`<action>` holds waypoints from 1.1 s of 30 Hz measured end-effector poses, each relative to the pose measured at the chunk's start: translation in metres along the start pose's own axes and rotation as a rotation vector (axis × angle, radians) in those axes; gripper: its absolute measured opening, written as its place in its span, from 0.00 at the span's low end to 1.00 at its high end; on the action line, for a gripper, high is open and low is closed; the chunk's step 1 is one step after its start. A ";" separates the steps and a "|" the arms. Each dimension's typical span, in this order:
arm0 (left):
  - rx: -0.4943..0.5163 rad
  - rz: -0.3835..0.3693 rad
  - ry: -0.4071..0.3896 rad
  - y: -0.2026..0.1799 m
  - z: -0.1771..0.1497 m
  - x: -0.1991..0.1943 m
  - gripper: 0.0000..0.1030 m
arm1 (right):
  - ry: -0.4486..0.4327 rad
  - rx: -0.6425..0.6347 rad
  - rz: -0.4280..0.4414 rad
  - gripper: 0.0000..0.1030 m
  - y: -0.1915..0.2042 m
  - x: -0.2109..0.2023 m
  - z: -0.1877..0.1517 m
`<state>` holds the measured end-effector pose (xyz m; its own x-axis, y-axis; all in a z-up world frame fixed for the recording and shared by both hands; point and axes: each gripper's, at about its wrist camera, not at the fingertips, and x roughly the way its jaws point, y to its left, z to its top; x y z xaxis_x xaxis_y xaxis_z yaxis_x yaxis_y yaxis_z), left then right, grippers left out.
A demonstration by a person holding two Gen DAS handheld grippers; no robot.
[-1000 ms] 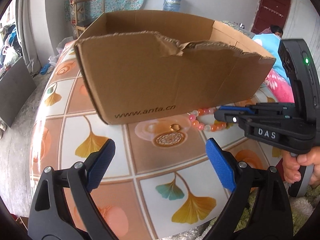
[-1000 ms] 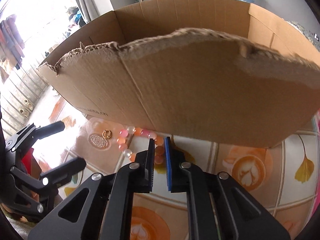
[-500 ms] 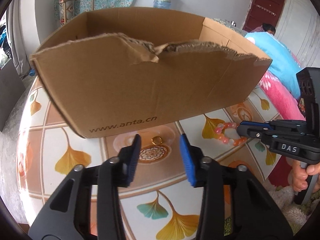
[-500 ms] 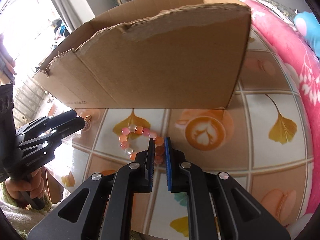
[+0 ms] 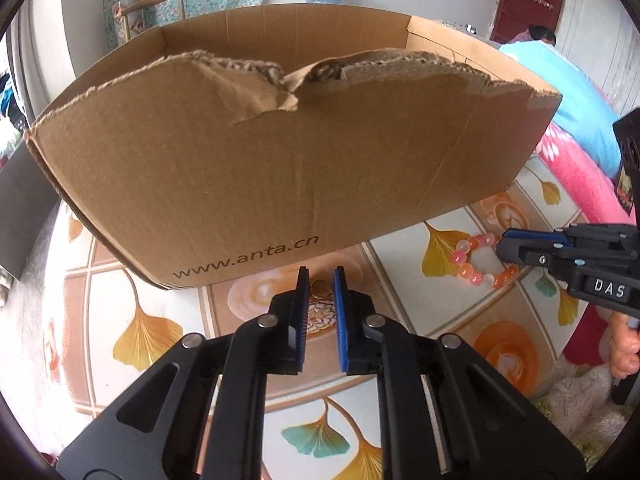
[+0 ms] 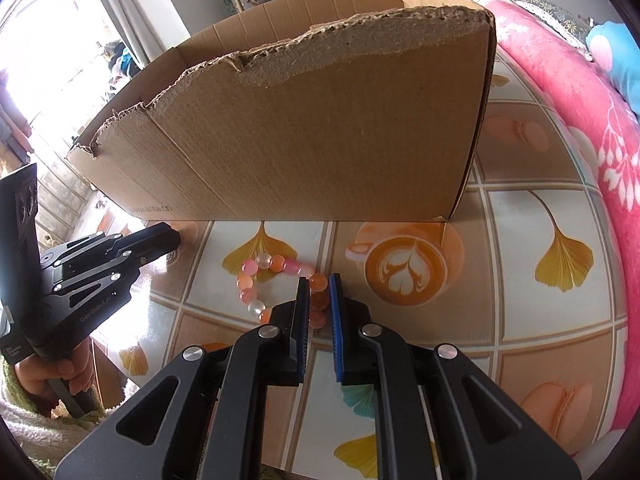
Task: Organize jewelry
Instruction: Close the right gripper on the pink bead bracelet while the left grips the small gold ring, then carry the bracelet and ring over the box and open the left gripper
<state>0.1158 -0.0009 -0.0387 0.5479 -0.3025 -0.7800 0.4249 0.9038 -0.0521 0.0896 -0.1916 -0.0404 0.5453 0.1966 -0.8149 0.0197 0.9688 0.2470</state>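
My left gripper (image 5: 321, 286) has its jaws nearly together around the gold ring (image 5: 322, 289) at frame centre, below the box (image 5: 280, 152). My right gripper (image 6: 319, 294) is clamped on the bead bracelet (image 6: 256, 276) lying on the worktop (image 6: 520, 320).

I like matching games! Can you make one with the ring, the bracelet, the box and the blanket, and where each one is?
1 gold ring
2 bead bracelet
3 cardboard box
4 pink blanket

a between the right gripper's fingers
b between the left gripper's fingertips
c beside the table's right edge
d standing behind both jewels

Pairs: 1-b, 2-a, 3-d, 4-c
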 end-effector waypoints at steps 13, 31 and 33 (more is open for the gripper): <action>0.025 -0.001 -0.007 -0.004 -0.004 -0.005 0.10 | 0.006 0.011 0.006 0.10 -0.001 -0.003 0.001; 0.055 -0.127 -0.201 -0.007 0.032 -0.106 0.11 | -0.122 -0.086 0.032 0.10 0.023 -0.060 0.023; 0.048 -0.155 -0.245 -0.004 0.044 -0.120 0.11 | -0.152 -0.114 0.031 0.10 0.028 -0.074 0.030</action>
<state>0.0800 0.0184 0.0822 0.6291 -0.5055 -0.5905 0.5476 0.8274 -0.1249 0.0743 -0.1831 0.0428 0.6645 0.2098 -0.7172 -0.0891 0.9752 0.2027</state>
